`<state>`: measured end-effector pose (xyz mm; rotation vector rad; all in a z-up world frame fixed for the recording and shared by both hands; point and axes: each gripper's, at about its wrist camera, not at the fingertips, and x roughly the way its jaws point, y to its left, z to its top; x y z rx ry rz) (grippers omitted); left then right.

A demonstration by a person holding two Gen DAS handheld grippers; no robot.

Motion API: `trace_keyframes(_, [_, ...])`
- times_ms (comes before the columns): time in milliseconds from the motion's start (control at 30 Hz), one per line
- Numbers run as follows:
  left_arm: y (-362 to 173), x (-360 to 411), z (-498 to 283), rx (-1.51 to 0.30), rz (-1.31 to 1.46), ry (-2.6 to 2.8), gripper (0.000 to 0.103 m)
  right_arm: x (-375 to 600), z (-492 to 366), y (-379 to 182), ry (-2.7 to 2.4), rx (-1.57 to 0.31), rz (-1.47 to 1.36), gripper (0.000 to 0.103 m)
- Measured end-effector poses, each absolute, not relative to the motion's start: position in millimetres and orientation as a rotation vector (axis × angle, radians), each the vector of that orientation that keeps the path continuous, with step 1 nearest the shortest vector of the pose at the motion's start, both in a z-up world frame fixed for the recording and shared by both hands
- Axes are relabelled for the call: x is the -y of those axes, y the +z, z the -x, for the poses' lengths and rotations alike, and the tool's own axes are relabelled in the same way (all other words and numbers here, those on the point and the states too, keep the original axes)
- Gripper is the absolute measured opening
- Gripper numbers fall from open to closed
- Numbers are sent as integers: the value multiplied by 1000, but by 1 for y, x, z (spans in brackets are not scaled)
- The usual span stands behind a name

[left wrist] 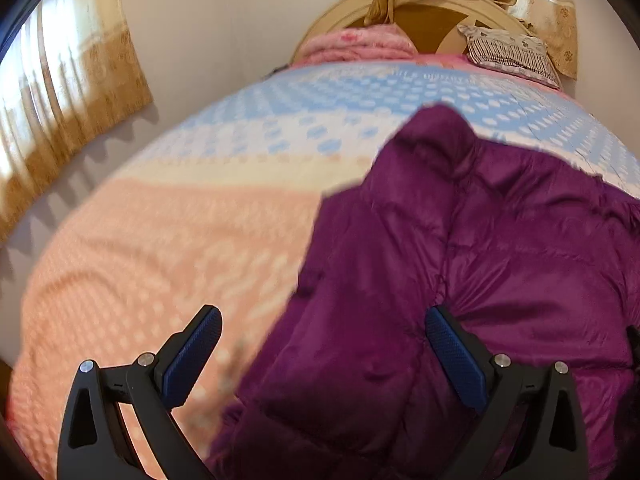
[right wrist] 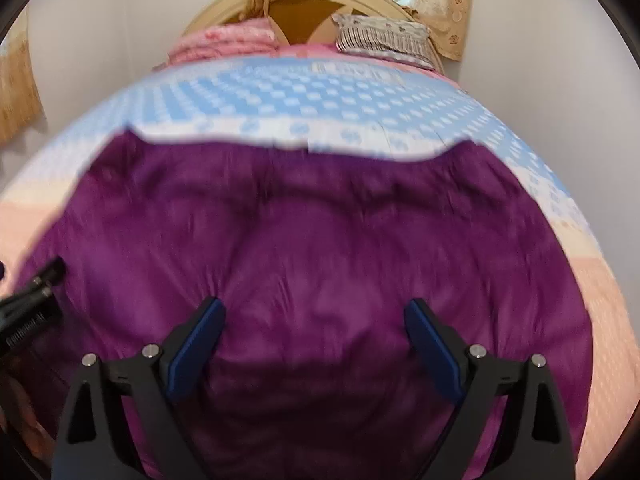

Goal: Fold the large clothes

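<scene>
Lying spread on the bed cover [right wrist: 280, 92], a purple padded jacket [right wrist: 320, 240] is seen under both tools, so a pause between two folds is judged to be the step in hand. The jaws of the right gripper [right wrist: 316, 332] are held wide, with nothing pressed between the pads; only the jacket surface is seen below them. The jaws of the left gripper [left wrist: 324, 344] are also held wide and empty, above the left edge of the jacket.

For the next move, an edge or a sleeve must probably be chosen and pinched through thick, slippery filling, so a deep bite is called for.

The far edge of the jacket is seen as a nearly straight line. Much free cover is left beyond it and to the left, while a pillow [right wrist: 384, 38] and a pink folded blanket [right wrist: 224, 42] are kept well apart, near the headboard [right wrist: 304, 0].
</scene>
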<state>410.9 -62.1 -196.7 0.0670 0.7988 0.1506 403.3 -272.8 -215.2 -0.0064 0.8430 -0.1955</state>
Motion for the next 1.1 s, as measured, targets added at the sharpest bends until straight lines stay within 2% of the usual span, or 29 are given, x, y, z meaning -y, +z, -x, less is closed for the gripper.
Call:
trace_keyframes(367, [-176, 37, -376, -761, 11, 190, 102, 279, -406, -222, -198, -852, 0, 99])
trace_keyframes(600, [-179, -7, -343, -806, 202, 182, 102, 278, -344, -188, -157, -777, -18, 99])
trace_keyframes(733, [-200, -6, -349, -893, 294, 128, 102, 270, -333, -208, -151, -817, 25, 99])
trace_keyframes(833, [-200, 4, -350, -876, 271, 106, 101, 271, -338, -221, -159, -819, 32, 99])
trace_keyframes(900, [-200, 8, -350, -876, 275, 65, 87, 265, -340, -227, -173, -827, 67, 101])
trace_keyframes(933, [-199, 12, -350, -872, 263, 43, 77, 262, -339, -227, -178, -833, 72, 101])
trace_keyframes(967, [-199, 13, -350, -870, 260, 25, 62, 263, -342, -227, -180, -840, 77, 103])
trace_keyframes(1033, [-198, 16, -351, -878, 277, -35, 47, 263, -344, -228, -178, -850, 76, 103])
trace_keyframes(1100, [-197, 18, -350, -874, 289, -52, 38, 264, -344, -229, -177, -851, 71, 103])
